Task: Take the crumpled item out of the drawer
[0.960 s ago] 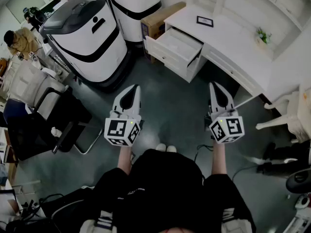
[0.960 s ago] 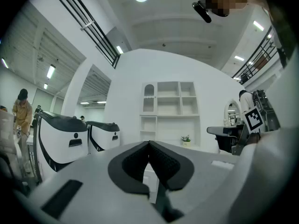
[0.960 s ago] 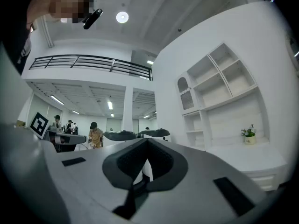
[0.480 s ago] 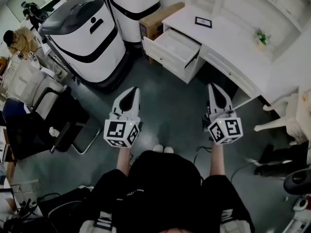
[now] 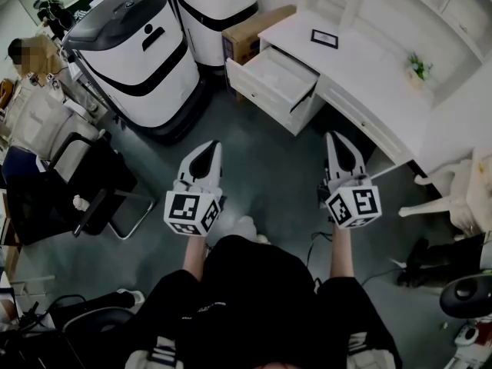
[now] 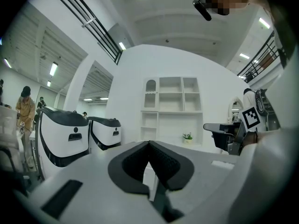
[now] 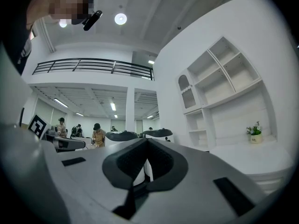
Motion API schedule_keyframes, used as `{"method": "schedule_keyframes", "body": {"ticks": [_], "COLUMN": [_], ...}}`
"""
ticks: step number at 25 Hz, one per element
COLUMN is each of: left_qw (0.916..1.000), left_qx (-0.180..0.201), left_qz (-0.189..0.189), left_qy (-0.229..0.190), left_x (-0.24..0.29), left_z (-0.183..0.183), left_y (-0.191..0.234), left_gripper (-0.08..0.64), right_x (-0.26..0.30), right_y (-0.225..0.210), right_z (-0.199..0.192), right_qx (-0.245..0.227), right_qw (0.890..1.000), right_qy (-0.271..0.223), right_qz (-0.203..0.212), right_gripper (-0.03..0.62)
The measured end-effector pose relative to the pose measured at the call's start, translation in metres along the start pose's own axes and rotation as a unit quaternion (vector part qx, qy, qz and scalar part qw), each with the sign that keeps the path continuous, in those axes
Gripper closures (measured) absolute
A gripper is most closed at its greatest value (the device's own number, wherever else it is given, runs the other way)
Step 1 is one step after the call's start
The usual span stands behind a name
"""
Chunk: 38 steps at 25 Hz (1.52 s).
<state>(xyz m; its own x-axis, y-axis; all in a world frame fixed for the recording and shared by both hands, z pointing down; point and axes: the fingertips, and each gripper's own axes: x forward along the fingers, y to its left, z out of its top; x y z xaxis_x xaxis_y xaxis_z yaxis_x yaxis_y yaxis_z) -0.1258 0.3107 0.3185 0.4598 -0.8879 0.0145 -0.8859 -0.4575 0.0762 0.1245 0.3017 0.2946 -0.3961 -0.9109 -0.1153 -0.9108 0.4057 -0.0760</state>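
Note:
The white drawer [image 5: 278,74] stands pulled out of the white desk [image 5: 377,75] at the top of the head view. Its inside looks pale, and I see no crumpled item in it from here. My left gripper [image 5: 209,146] and right gripper [image 5: 333,138] are held level over the grey floor, well short of the drawer. Both point toward the desk. Both are shut with nothing between their jaws. The left gripper view shows the dark pads [image 6: 161,160] meeting at the tips, and so does the right gripper view, where the pads [image 7: 159,160] touch.
Two large white-and-black machines [image 5: 134,52] [image 5: 215,6] stand left of the desk, with a cardboard box [image 5: 257,25] between them and the drawer. A black chair [image 5: 77,198] is at the left, a white chair [image 5: 453,191] at the right. A small frame [image 5: 324,38] and a plant [image 5: 417,61] sit on the desk.
The head view has shifted slightly, and the person's feet have stepped a little to the left. Both grippers stay shut and keep nearly the same place.

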Motion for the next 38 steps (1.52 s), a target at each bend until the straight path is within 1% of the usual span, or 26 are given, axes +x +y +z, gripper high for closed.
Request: {"method": "schedule_keyframes", "body": {"ticks": [6, 12, 18, 25, 32, 38], "left_qw": [0.9999, 0.9996, 0.9991, 0.9983, 0.9966, 0.9956], "left_qx": [-0.001, -0.007, -0.009, -0.01, -0.011, -0.019], "left_qz": [-0.005, -0.018, -0.036, -0.054, -0.075, -0.078], "left_qy": [0.009, 0.02, 0.019, 0.02, 0.032, 0.048], "left_x": [0.035, 0.093, 0.154, 0.205, 0.246, 0.268], "left_z": [-0.005, -0.015, -0.008, -0.008, -0.019, -0.03], "left_y": [0.01, 0.036, 0.064, 0.094, 0.102, 0.114], "left_gripper": [0.561, 0.561, 0.561, 0.561, 0.561, 0.561], "right_x": [0.028, 0.077, 0.132, 0.185, 0.213, 0.231], "right_y": [-0.018, -0.041, -0.064, -0.08, -0.096, -0.105], "right_z": [-0.016, -0.035, -0.039, -0.046, -0.064, -0.077], "right_qx": [0.011, 0.016, 0.016, 0.013, 0.016, 0.022], "right_qw": [1.0, 1.0, 0.999, 0.999, 0.998, 0.997], "right_qy": [0.012, 0.024, 0.029, 0.029, 0.04, 0.054], "right_qz": [-0.003, -0.012, -0.023, -0.031, -0.04, -0.044], "right_gripper": [0.6, 0.6, 0.6, 0.6, 0.6, 0.6]}}
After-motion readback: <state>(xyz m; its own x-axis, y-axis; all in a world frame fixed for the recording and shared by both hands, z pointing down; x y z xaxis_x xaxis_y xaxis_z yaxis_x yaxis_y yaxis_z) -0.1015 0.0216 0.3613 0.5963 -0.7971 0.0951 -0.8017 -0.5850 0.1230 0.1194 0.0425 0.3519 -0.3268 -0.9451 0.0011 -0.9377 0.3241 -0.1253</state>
